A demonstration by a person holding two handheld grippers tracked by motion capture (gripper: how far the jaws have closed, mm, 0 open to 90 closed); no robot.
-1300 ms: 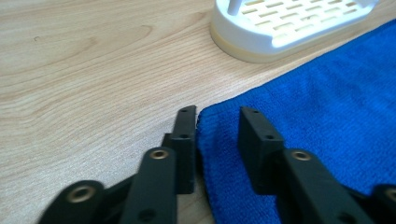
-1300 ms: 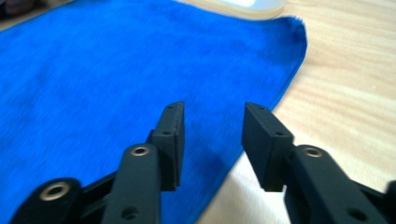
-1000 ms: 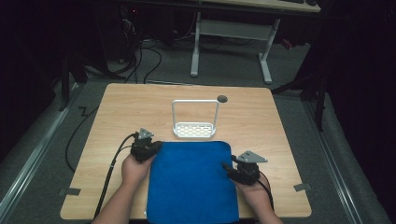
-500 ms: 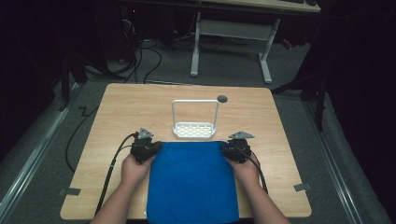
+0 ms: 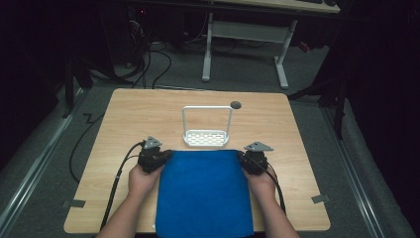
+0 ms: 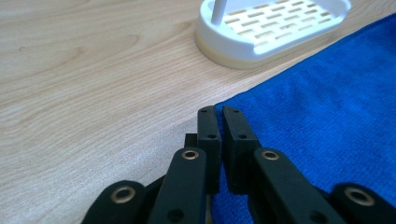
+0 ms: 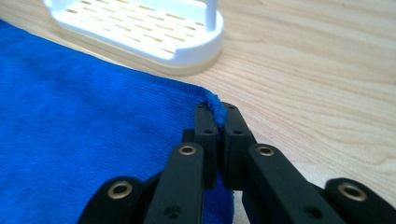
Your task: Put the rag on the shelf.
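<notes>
A blue cloth (image 5: 204, 191) lies flat on the near half of the wooden table (image 5: 124, 114), its near edge reaching the table's front edge and its far edge just short of a white slotted rack (image 5: 206, 135) with a tall hoop handle. The left gripper (image 5: 159, 157) sits at the cloth's far left corner; in the left gripper view its jaws are pressed together on that corner of the cloth (image 6: 327, 116), with the rack (image 6: 275, 28) close beyond. The right gripper (image 5: 246, 162) sits at the far right corner. Its jaws have just been closing, and in the right gripper view they pinch the corner of the cloth (image 7: 93, 130), a tuft of blue fabric poking up between the tips. A small dark round hole (image 5: 236, 104) marks the table behind the rack. Black cables trail from both grippers back toward the person's forearms.
</notes>
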